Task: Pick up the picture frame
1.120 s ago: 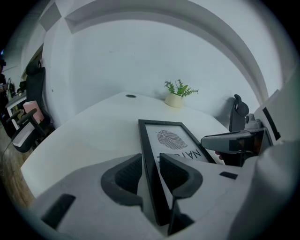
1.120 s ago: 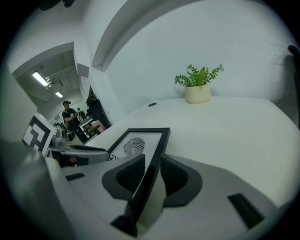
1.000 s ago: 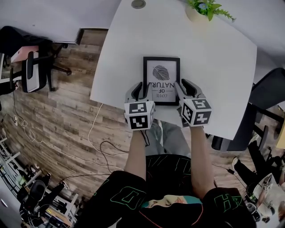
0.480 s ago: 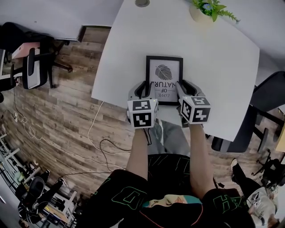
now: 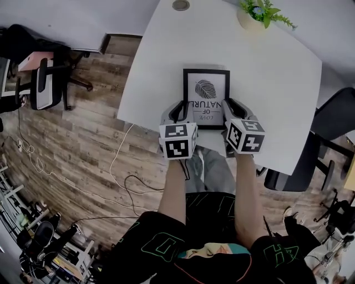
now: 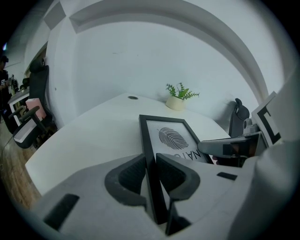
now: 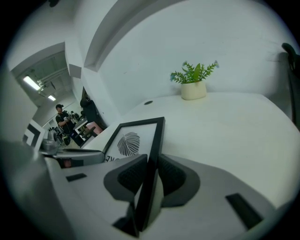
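Left tongs (image 5: 178,112) and right tongs (image 5: 228,110): jaws have just been closing and are now clamping the left and right side rails of the picture frame (image 5: 206,94). The frame is lying flat on the white bench (image 5: 266,83), near its front edge. A potted plant (image 5: 258,12) is standing well apart at the far edge.

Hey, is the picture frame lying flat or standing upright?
Lying flat: the picture frame rests face up on the white table, with its whole leaf print visible from above in the head view.
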{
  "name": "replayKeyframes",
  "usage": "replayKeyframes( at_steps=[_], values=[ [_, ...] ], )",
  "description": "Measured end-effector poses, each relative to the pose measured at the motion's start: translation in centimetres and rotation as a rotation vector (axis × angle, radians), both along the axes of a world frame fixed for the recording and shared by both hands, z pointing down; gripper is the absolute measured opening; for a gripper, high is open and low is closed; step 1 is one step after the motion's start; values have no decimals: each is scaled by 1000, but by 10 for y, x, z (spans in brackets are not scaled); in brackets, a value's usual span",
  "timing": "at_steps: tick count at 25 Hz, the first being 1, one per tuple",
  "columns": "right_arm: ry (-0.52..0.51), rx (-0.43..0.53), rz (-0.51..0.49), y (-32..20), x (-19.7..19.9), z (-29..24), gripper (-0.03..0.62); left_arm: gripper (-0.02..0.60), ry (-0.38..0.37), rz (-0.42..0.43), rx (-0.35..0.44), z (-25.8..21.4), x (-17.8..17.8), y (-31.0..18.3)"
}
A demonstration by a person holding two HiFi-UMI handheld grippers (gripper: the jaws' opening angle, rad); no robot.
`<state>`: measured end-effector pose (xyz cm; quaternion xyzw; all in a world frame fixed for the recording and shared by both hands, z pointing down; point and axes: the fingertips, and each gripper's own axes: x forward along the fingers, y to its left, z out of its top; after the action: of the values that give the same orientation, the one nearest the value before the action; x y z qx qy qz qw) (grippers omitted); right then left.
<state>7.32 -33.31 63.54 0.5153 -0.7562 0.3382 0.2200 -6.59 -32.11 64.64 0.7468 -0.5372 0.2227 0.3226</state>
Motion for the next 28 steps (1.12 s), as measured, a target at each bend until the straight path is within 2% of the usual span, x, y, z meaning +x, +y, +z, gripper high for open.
replayKeyframes(
  at_steps=[8,28],
  values=[
    [-2,66,25,12,-7,-23,75,74,15,-15,51,-20,-9,12],
    [11,229,3,27,-33,-91,74,74,32,-43,205,-84,-34,28]
  ],
)
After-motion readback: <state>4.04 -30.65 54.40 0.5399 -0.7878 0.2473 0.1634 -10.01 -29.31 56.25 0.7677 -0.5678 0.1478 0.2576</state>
